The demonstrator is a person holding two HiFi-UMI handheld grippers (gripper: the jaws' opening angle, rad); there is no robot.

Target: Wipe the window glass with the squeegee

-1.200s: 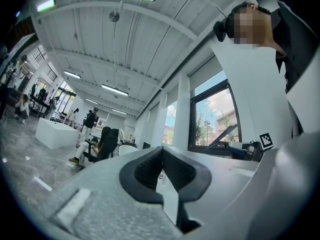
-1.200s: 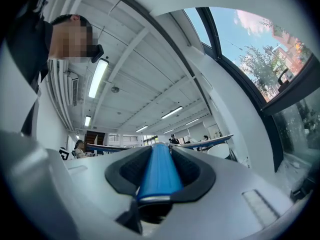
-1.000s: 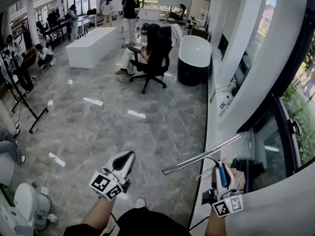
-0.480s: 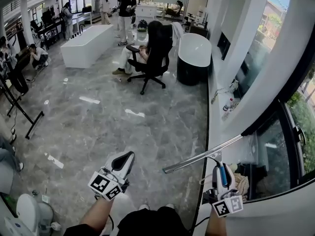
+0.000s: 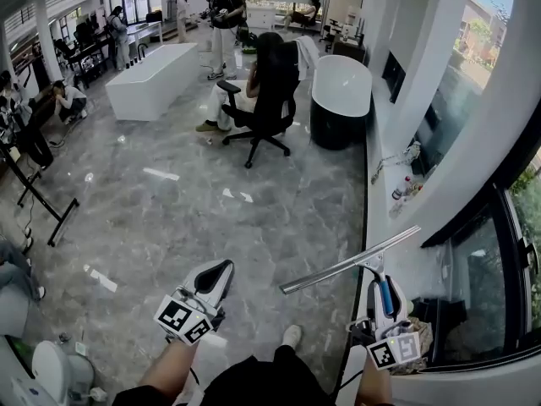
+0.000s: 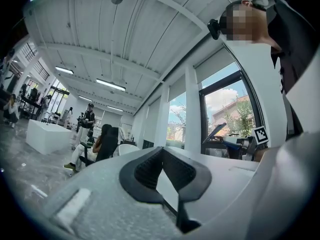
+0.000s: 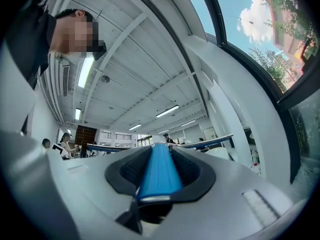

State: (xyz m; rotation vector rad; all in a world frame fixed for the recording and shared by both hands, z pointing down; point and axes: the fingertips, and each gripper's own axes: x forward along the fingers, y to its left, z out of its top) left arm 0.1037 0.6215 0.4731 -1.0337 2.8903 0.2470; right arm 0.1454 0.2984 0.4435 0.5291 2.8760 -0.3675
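My right gripper (image 5: 382, 303) is shut on the blue handle (image 7: 159, 174) of a squeegee. Its long metal blade (image 5: 351, 260) slants up to the right in the air, beside the white sill and short of the window glass (image 5: 475, 265). In the right gripper view the blade (image 7: 205, 143) crosses just beyond the jaws, and the glass (image 7: 306, 119) stands to the right. My left gripper (image 5: 213, 277) hangs over the marble floor to the left, shut with nothing in it. Its pads (image 6: 145, 170) meet with nothing between them.
A person sits on a black office chair (image 5: 269, 100) ahead, next to a black-and-white bathtub (image 5: 340, 91). A white counter block (image 5: 156, 79) and several people are farther back. A black stand (image 5: 38, 194) is at left. A bottle (image 5: 407, 189) rests on the sill; a cloth (image 5: 418, 332) lies by my right gripper.
The view has shifted along the window wall. The squeegee blade now sits slightly higher and farther right, still held. A foot shows on the floor between the arms. The left gripper has barely moved.
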